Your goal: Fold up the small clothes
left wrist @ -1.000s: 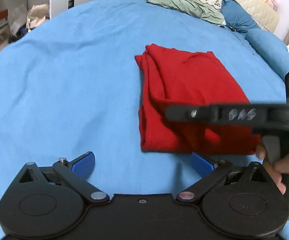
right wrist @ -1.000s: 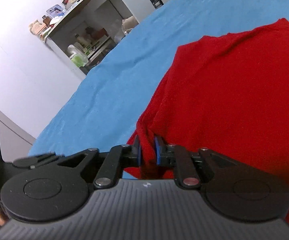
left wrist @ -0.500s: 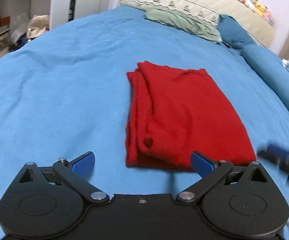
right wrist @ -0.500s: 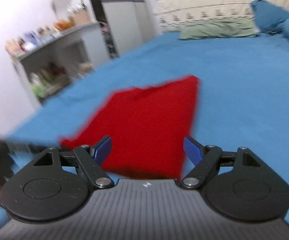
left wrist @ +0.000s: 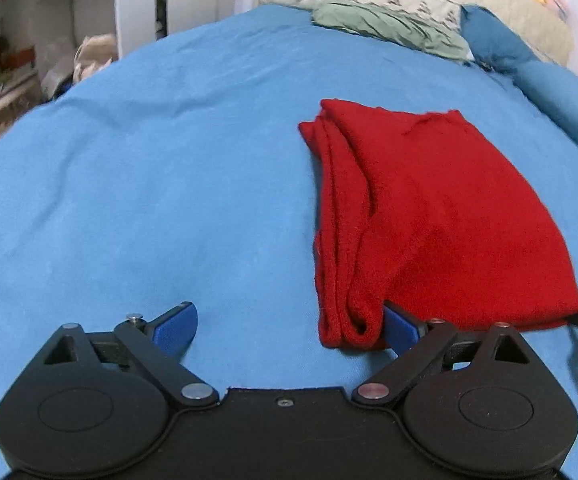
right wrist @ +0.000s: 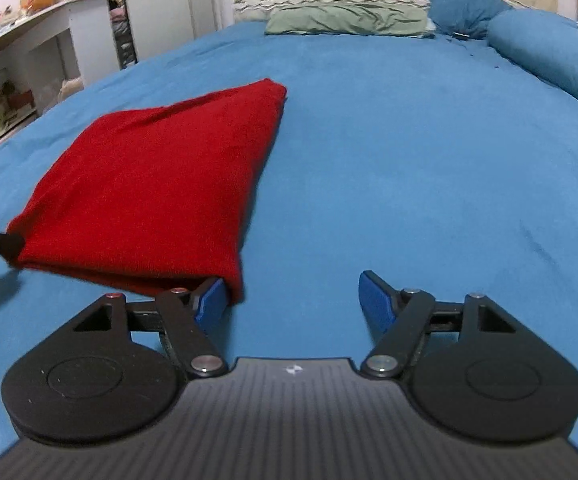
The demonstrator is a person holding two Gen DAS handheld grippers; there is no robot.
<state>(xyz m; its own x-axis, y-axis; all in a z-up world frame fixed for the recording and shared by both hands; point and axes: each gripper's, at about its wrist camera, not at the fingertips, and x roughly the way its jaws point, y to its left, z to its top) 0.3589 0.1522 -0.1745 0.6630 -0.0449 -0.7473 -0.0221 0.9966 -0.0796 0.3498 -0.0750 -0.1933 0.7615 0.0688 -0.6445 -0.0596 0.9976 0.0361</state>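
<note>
While both my grippers are hanging low over the bed (right wrist: 409, 152), the red cloth (left wrist: 429, 216) is lying folded on the blue cover, a flat packet with stacked layers showing along the edge that faces my left gripper (left wrist: 289, 328). That gripper is standing with its jaws wide apart and nothing between them; its right pad is sitting just beside, perhaps touching, the cloth's near corner, and the rest of the cloth is stretching away ahead and to the right of it. My right gripper (right wrist: 293, 300) is also gaping, its jaws closing a little with only bare cover between them; the cloth is lying ahead and to its left, its near right corner just at the left pad. Neither gripper is holding anything.

Judging by the tidy rectangle, I am reading the folding of this piece as largely done: several folds are already in, and the edges are lining up fairly well, though the layered edge is bulging a bit near my left pad. What may be remaining is one more fold, or simply a smoothing of that corner. I am seeing no other red garment waiting; a green cloth (right wrist: 345, 20) is lying far ahead by the pillows (right wrist: 465, 4).
</note>
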